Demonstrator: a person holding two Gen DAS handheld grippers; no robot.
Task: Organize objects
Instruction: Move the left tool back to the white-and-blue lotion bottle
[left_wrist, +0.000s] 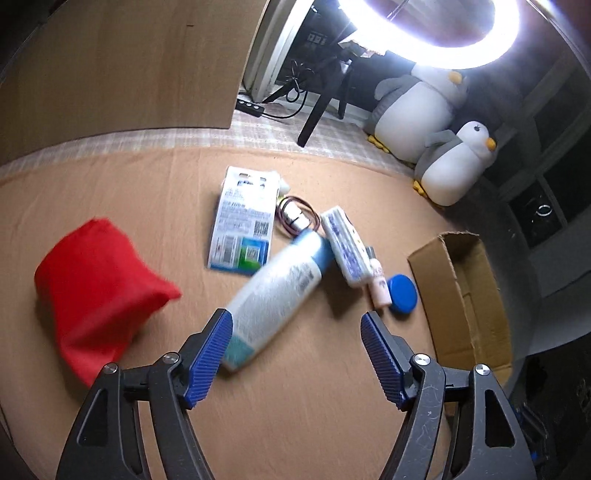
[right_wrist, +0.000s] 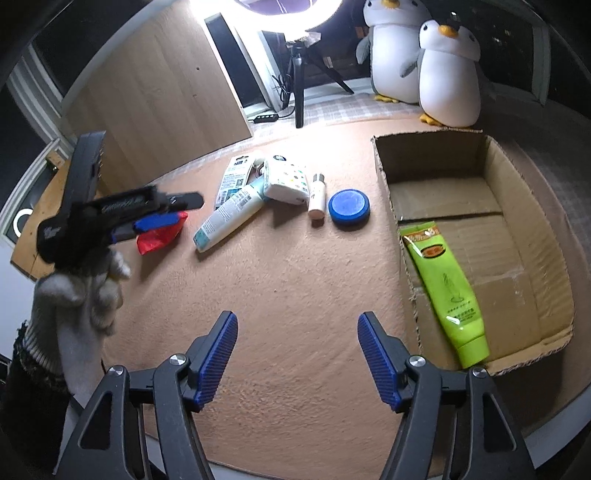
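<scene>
Cardboard box: open-topped, on the right of the tan-covered surface. Stiff walls, ragged rim; stays put, serves as the bin. One green tube already lies inside along its left wall.

Red cloth bag: far left, apart from the rest. Soft, light, will slump; pinch a bunched fold near the top.

White bottle: lying on its side, bottom end nearest the left hand-held gripper, neck resting against the pile. Probably smooth plastic, rounded, likely to roll or slip; take it across the mid-body, jaws square to its long axis.

Flat printed packet: lies flat behind the bottle. Thin, little edge to grab; lift from a free corner.

White patterned pack: looks soft, tissue-like; grip across the short side.

Blue round tin: just left of the box. Hard, low, slick rim; grip across the diameter.

Small pale bottle: beside the tin, lying down. Light, rolls easily.

Left hand-held gripper: spread wide, nothing between the pads. Right hand-held gripper: spread, empty, over bare surface.
</scene>
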